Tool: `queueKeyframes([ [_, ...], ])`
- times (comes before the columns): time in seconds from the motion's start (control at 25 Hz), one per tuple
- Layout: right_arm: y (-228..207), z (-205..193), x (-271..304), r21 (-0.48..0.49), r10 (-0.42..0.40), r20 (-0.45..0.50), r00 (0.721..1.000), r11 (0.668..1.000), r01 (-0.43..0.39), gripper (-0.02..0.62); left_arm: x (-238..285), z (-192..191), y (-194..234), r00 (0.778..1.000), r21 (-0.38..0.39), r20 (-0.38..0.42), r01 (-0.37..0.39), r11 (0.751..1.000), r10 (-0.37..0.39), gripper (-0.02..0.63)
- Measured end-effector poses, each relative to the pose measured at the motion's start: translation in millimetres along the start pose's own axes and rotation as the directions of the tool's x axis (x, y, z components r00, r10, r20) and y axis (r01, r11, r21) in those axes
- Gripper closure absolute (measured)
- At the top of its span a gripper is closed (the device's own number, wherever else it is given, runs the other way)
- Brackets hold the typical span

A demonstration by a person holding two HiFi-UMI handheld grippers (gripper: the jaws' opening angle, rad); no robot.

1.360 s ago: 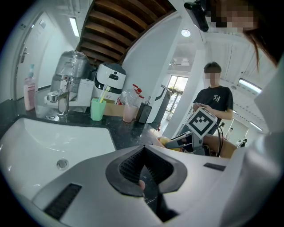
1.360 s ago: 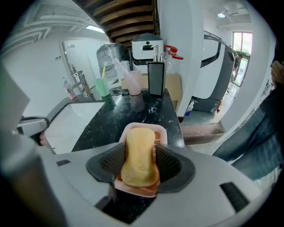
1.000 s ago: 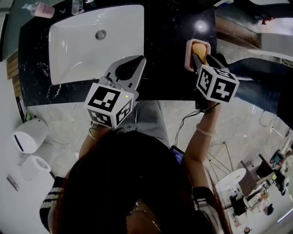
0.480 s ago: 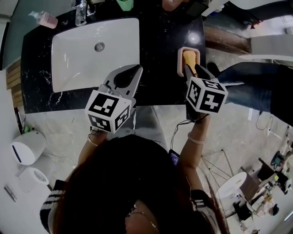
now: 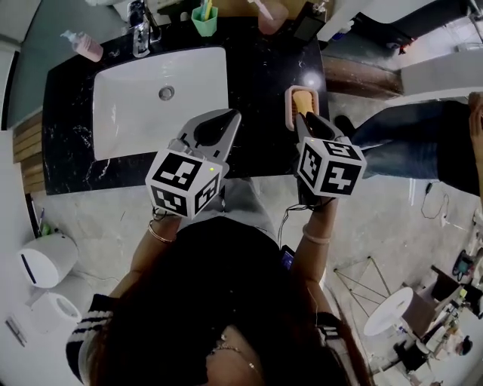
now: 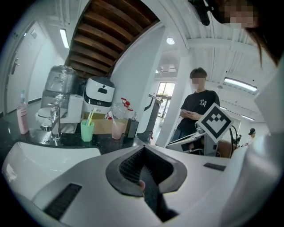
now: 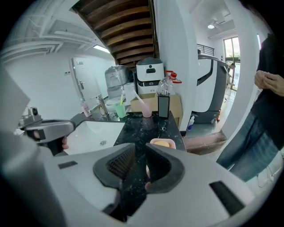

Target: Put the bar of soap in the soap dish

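**Bar of soap [image 5: 303, 101]: seated in the soap dish [image 5: 288, 110], to the right of the sink [image 5: 128, 113]; placement judged complete.**
Right gripper [image 5: 304, 122]: jaws just drawn in to a narrow gap, nothing held between them. Left gripper [image 5: 232, 115]: jaws closed together, empty, at the sink's near right corner. Withdrawal is best made straight up and back, so the dish is not nudged. Count: one soap, one dish, one sink, two grippers. Behind the sink: one green cup [image 5: 204, 22], one pink bottle [image 5: 89, 47].
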State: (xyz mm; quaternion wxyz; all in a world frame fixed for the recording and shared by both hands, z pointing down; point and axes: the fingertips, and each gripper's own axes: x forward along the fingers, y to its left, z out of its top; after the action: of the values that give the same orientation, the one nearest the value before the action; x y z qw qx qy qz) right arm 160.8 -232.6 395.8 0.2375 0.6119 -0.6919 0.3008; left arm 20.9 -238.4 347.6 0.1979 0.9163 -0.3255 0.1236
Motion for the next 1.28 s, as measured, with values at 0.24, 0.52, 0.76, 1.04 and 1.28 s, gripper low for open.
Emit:
queueKeyframes([
  [0.24,18,2,-11,0.018,0.034,0.041,0.999,0.999,-0.034,0.551,-7,10,-7,1.0,0.026,0.012,0.015,1.0,-0.015,0.603],
  [0.52,26,3,-17,0.026,0.034,0.061,0.998,0.999,-0.035,0.575,-9,19,-9,0.999,0.05,0.022,0.03,0.998,-0.031,0.603],
  [0.76,23,3,-23,0.037,0.023,0.072,0.997,0.999,-0.025,0.586,-9,18,-14,0.999,0.054,0.022,0.045,0.998,-0.046,0.603],
  [1.04,24,1,-25,0.032,0.024,0.072,0.997,0.999,-0.026,0.588,-9,18,-19,0.998,0.053,0.024,0.053,0.997,-0.054,0.603],
  [1.28,25,-1,-27,0.03,0.029,0.069,0.997,0.999,-0.031,0.588,-9,16,-20,0.998,0.049,0.018,0.055,0.997,-0.056,0.603],
])
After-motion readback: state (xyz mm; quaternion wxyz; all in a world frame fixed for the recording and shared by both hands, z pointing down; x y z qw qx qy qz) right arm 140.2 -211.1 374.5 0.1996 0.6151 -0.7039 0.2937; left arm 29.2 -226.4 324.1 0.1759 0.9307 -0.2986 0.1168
